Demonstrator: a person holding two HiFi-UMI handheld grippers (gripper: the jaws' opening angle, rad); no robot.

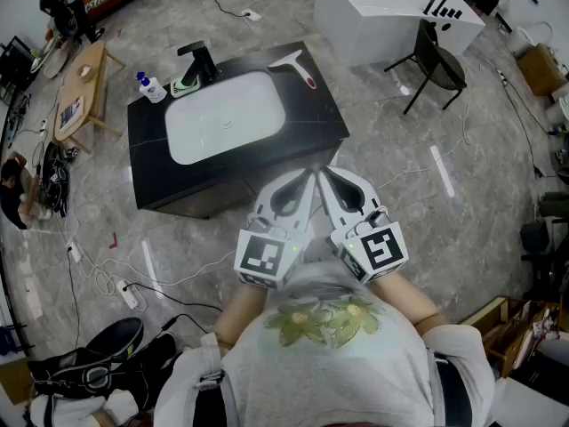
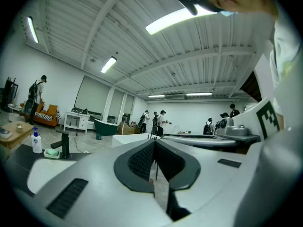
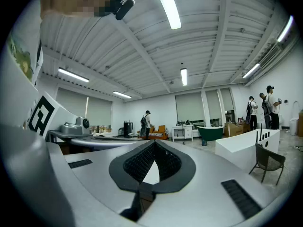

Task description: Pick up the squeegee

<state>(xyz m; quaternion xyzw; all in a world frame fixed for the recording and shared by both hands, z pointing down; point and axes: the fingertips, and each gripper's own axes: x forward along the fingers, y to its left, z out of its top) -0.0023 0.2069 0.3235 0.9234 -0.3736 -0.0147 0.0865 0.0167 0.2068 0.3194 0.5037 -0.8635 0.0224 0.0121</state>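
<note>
The squeegee [image 1: 291,66], white with a red-tipped handle, lies on the far right corner of the black sink counter [image 1: 320,123]. My left gripper [image 1: 308,175] and right gripper [image 1: 322,173] are held side by side close to my chest, level, short of the counter's near edge and well away from the squeegee. Both are shut with nothing between the jaws. In the left gripper view the gripper's tips [image 2: 154,142] meet; in the right gripper view the tips [image 3: 154,143] meet too. The squeegee does not show in either gripper view.
A white basin [image 1: 224,116] fills the counter, with a black faucet [image 1: 197,59], a green soap dish [image 1: 184,87] and a soap bottle [image 1: 151,87] at its far left. A black chair [image 1: 437,63] and white block [image 1: 396,12] stand far right. Cables cross the floor.
</note>
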